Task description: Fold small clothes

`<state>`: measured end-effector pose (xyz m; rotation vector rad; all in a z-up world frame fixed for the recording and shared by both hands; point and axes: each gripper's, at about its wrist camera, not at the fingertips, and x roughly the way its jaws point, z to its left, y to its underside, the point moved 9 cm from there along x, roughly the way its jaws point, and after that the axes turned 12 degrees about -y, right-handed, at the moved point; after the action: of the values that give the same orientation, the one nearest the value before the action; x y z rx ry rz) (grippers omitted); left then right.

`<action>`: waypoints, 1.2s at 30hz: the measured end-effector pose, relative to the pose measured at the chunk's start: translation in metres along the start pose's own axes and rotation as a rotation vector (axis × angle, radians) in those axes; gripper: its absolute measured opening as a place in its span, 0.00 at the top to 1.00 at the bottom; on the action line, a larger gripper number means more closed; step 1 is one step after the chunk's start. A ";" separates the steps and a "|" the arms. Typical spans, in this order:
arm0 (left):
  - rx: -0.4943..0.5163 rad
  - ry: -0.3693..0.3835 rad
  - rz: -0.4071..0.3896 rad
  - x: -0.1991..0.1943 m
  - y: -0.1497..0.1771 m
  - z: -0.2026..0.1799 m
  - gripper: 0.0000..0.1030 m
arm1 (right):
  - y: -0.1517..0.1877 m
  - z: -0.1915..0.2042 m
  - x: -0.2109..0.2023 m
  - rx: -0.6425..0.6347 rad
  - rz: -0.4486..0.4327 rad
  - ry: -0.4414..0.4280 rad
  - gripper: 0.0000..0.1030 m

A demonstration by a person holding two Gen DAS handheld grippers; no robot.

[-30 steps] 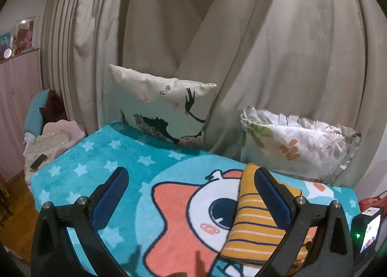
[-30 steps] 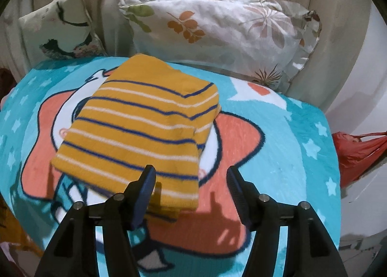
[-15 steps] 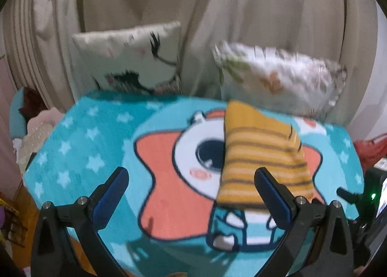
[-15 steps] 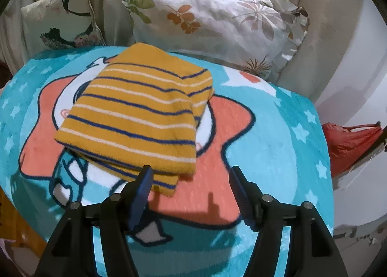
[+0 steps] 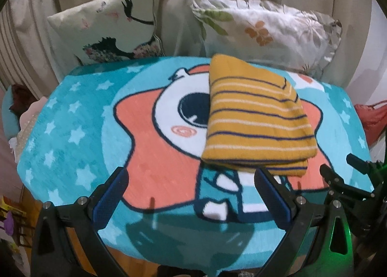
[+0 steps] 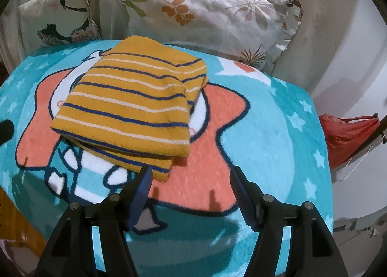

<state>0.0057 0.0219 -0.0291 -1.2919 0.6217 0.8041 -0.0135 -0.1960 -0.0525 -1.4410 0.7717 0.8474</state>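
A folded yellow garment with blue and white stripes [image 5: 256,117] lies in a neat stack on the teal cartoon blanket [image 5: 72,131]; it also shows in the right wrist view [image 6: 135,105]. My left gripper [image 5: 191,180] is open and empty, held above the blanket's near edge, left of and in front of the garment. My right gripper [image 6: 191,177] is open and empty, just in front of the garment's near right corner, not touching it.
Two pillows lean on the beige curtain behind the blanket: a bird-print one [image 5: 108,27] and a leaf-print one [image 5: 266,30]. A red bag [image 6: 348,134] lies off the right edge. The blanket [image 6: 278,131] ends close below both grippers.
Both grippers have pulled back and up from the garment. The left view has swung right and down, so the whole blanket and garment now show. The garment has not moved.
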 end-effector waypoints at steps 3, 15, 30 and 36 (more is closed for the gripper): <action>0.014 -0.002 0.014 0.002 0.005 -0.005 0.00 | 0.002 -0.001 0.000 0.004 0.001 -0.001 0.31; 0.041 0.004 0.062 0.013 0.021 -0.013 0.00 | 0.010 -0.002 0.006 0.014 0.022 -0.001 0.29; 0.036 0.005 0.114 0.027 0.028 -0.011 0.00 | 0.008 0.002 0.020 0.011 0.044 -0.021 0.28; 0.043 0.003 0.125 0.032 0.029 -0.013 0.00 | 0.003 0.004 0.024 0.013 0.037 -0.031 0.27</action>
<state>0.0013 0.0169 -0.0735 -1.2249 0.7242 0.8865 -0.0041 -0.1916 -0.0742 -1.4026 0.7816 0.8897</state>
